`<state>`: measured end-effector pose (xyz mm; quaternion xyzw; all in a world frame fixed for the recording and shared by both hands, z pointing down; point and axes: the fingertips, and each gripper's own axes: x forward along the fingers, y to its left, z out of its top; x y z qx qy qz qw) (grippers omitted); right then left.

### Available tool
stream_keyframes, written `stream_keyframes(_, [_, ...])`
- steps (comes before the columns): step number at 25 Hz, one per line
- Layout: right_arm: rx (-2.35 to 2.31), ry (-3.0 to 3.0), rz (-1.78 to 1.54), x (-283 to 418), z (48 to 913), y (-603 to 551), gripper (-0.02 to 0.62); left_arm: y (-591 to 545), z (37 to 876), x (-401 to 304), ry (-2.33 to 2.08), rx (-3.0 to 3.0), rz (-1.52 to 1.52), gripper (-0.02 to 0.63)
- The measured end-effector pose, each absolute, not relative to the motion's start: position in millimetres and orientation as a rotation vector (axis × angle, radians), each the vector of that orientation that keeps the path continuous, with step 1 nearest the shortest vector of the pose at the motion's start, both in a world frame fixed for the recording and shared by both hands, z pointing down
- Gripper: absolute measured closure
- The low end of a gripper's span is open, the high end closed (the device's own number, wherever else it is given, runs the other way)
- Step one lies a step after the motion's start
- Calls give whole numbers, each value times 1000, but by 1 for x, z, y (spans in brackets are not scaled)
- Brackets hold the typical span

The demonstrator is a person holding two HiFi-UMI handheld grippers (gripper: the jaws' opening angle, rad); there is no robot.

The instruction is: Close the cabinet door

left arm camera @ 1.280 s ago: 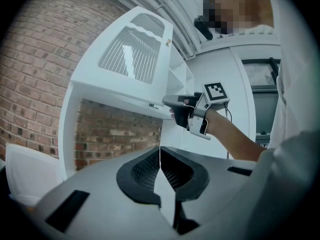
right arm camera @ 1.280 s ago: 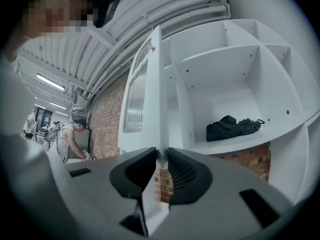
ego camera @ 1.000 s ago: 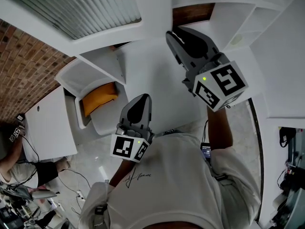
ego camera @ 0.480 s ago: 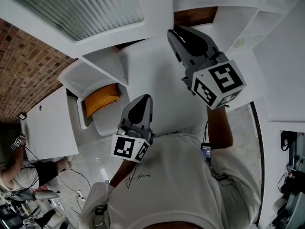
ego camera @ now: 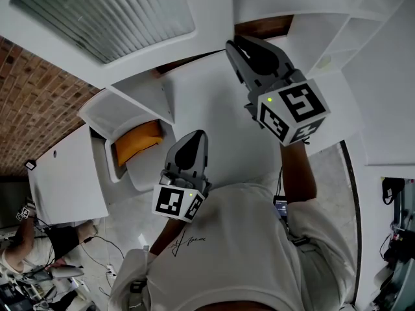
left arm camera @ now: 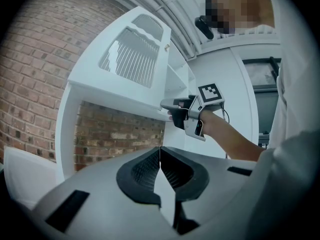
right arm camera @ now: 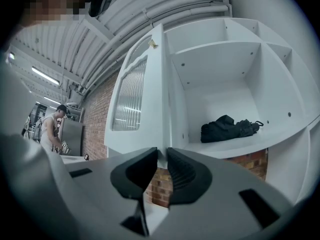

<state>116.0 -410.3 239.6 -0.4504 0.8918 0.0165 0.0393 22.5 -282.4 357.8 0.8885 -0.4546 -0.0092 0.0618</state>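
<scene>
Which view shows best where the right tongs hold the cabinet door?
The left gripper view: it sees the right tongs side-on, clamped on the lower edge of the open cabinet door. The right gripper view shows only the door edge between its jaws; the head view shows the tongs at that edge, contact unclear.

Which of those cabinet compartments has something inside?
The wide lower compartment beside the open door: a black bag lies in it. Those above hold nothing visible.

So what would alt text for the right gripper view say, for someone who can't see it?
The right gripper pinches the bottom edge of an open white cabinet door with a ribbed glass panel. Beside it, open white shelves hold a dark bag; a brick wall shows at left.
</scene>
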Motion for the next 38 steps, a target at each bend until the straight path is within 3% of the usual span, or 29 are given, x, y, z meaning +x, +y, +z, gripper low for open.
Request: stream_keyframes(38, [-1452, 2655, 39, 115, 239, -453, 538, -295, 362, 5, -1431, 2634, -47, 589])
